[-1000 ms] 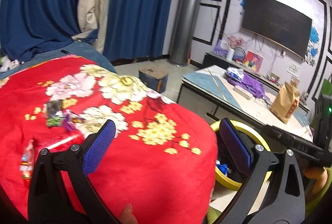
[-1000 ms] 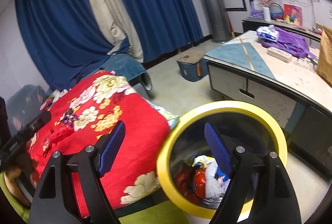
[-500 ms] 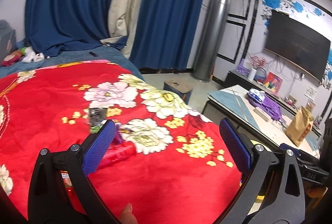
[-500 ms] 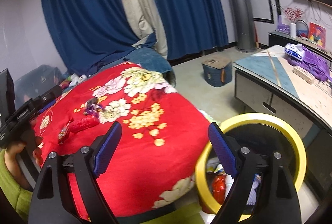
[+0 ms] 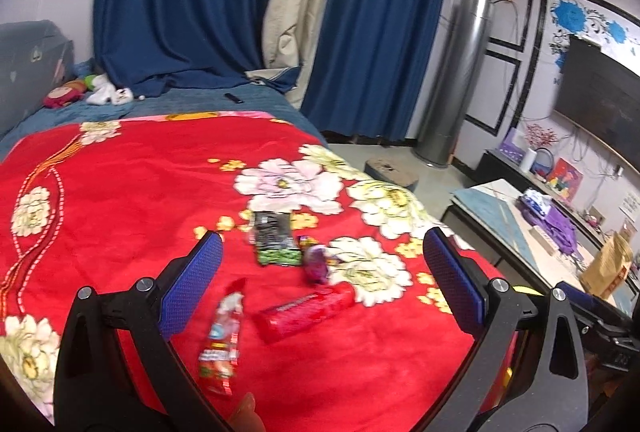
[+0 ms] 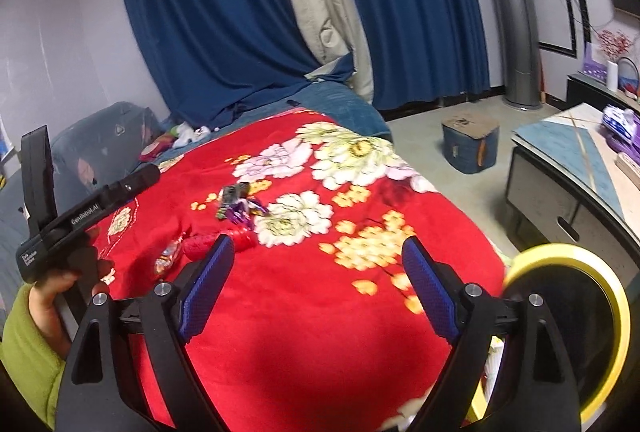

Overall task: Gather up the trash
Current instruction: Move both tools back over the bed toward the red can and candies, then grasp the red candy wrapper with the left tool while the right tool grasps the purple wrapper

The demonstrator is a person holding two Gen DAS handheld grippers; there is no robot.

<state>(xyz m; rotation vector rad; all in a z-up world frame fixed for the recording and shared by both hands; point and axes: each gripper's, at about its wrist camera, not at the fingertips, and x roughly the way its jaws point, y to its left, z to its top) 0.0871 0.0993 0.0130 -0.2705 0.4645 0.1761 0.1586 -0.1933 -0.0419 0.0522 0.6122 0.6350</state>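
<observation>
The left tool [image 5: 322, 280] and right tool [image 6: 318, 282] both gaped wide, holding nothing. Between the left tool's fingers, at frame centre, four wrappers lay on the red flowered bed blanket [image 5: 132, 192]: a black-green packet [image 5: 276, 238], purple wrapper [image 5: 316, 262], red tube [image 5: 306, 312] and long candy sachet [image 5: 222, 340]. Only the right view showed the yellow-rimmed black bin [image 6: 568, 336], lower right.
</observation>
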